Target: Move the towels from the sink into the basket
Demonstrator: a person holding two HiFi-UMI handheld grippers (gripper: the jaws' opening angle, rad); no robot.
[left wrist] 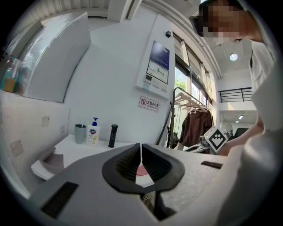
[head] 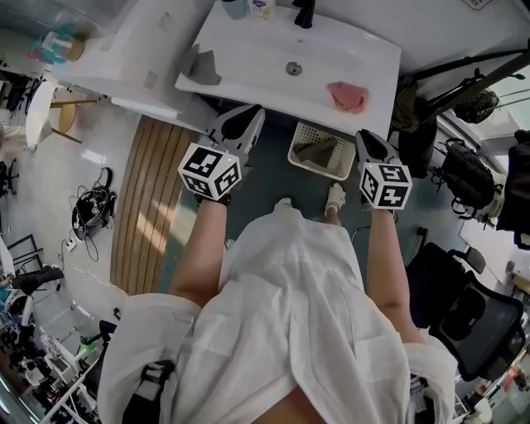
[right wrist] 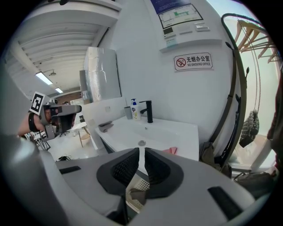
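A pink towel (head: 346, 96) lies on the right side of the white sink (head: 248, 79), and a grey towel (head: 203, 66) lies at its left edge. On the floor below the sink stands a white basket (head: 300, 159) with a brownish towel (head: 315, 151) inside. My left gripper (head: 248, 118) is shut and empty in front of the sink's left half. My right gripper (head: 369, 137) is shut and empty just right of the basket. In the right gripper view the jaws (right wrist: 141, 155) line up over the basket (right wrist: 140, 180), with the pink towel (right wrist: 170, 150) beyond.
A black faucet (head: 304, 12), a soap bottle (head: 262, 7) and a cup (head: 234, 8) stand at the sink's back. A wooden mat (head: 149, 199) lies on the floor at the left, with cables (head: 93, 207) beside it. Bags (head: 464, 170) and an office chair (head: 472, 319) crowd the right.
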